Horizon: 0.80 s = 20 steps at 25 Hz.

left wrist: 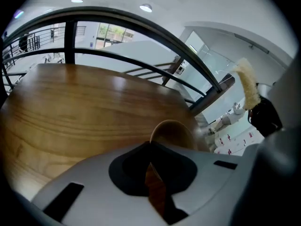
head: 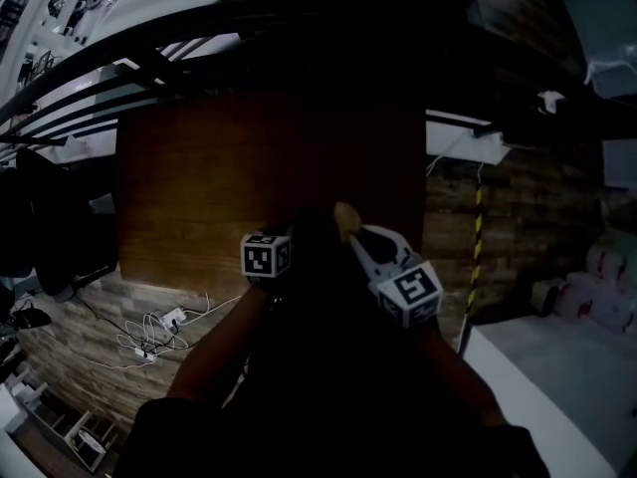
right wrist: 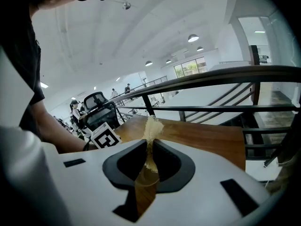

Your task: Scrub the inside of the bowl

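A small wooden bowl [left wrist: 172, 131] stands on the wooden table [left wrist: 70, 107] just past my left gripper [left wrist: 150, 143], whose jaws meet on its near rim with no gap showing. My right gripper [right wrist: 149, 142] is shut on a pale yellow scrub pad [right wrist: 152, 127], which sticks up out of the jaws. In the left gripper view the pad [left wrist: 247, 84] hangs above and right of the bowl, clear of it. The head view is very dark. Both marker cubes, left [head: 266, 256] and right [head: 410, 294], sit close together over the table's near edge [head: 199, 279], with the pad [head: 345, 218] between them.
A dark metal railing [left wrist: 141, 29] runs behind the table's far edge. White cables and a power strip [head: 159, 332] lie on the floor to the lower left. A yellow-black striped post [head: 477, 237] stands right of the table. An office chair [right wrist: 96, 109] is off to the left.
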Available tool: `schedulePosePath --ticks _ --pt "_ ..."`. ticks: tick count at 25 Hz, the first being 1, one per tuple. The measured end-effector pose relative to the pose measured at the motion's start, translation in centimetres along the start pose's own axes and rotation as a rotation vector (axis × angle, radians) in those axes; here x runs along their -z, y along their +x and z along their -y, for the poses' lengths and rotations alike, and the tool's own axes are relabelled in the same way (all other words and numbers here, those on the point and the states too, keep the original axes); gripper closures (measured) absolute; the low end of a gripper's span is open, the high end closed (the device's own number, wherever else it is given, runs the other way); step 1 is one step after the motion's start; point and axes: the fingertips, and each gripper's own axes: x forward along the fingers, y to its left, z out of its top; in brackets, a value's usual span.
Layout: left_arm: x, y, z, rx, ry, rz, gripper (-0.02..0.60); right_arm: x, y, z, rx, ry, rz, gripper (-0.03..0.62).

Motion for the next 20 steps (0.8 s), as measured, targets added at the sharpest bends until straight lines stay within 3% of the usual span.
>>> schedulePosePath --ticks 4,15,20 --pt "-1.9 -4.0 2.0 0.012 0.021 0.074 0.572 0.4 1.0 -2.6 0.007 -0.069 -0.038 0.545" --pt "-5.0 -16.0 5.0 0.035 0.138 0.299 0.574 0.2 4.4 -9.5 0.172 -0.45 -0.203 0.545" --pt "-4.8 -20.4 6.0 0.076 0.201 0.379 0.574 -0.1 5.7 -14.8 0.105 -0.596 -0.249 0.545"
